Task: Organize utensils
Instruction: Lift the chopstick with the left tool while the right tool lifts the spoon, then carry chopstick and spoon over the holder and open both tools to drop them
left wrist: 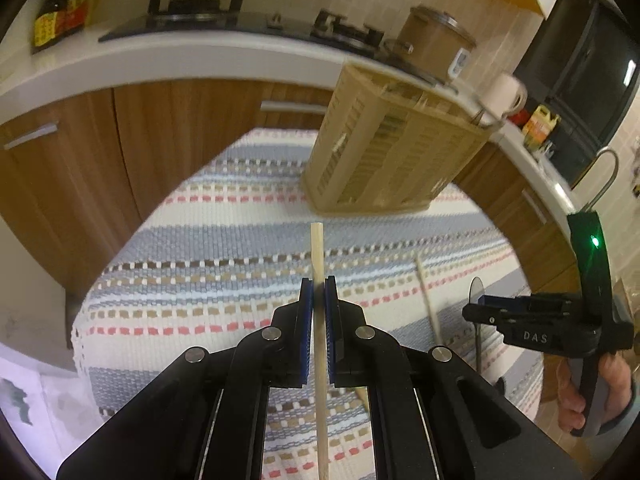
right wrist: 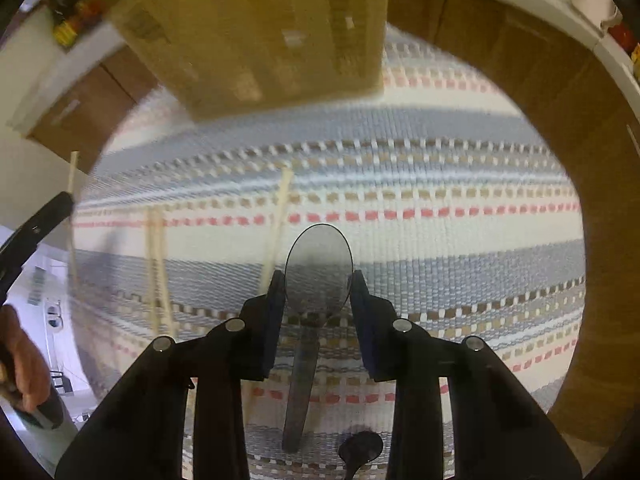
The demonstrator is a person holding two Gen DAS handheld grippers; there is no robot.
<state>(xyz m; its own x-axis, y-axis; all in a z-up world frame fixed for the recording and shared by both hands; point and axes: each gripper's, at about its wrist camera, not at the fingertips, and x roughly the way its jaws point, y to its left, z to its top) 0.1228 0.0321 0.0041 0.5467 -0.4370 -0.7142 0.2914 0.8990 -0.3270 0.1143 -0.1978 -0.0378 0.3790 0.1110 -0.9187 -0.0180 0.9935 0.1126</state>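
My left gripper [left wrist: 319, 282] is shut on a wooden chopstick [left wrist: 317, 248], held above the striped tablecloth and pointing toward the beige slotted utensil holder [left wrist: 384, 148]. My right gripper [right wrist: 318, 280] is shut on a metal spoon [right wrist: 319, 264], its jaws pressed against the sides of the bowl; the handle runs back under the gripper. The right gripper also shows in the left wrist view [left wrist: 480, 312] at the right. The holder appears blurred at the top of the right wrist view [right wrist: 264, 28]. Several loose chopsticks [right wrist: 158, 264] lie on the cloth left of the right gripper.
The striped tablecloth [left wrist: 200, 280] covers the table. A kitchen counter [left wrist: 200, 56] with a stove, wok and pot curves behind it, above wooden cabinets. Another chopstick [left wrist: 428, 300] and a dark spoon [right wrist: 360, 450] lie on the cloth.
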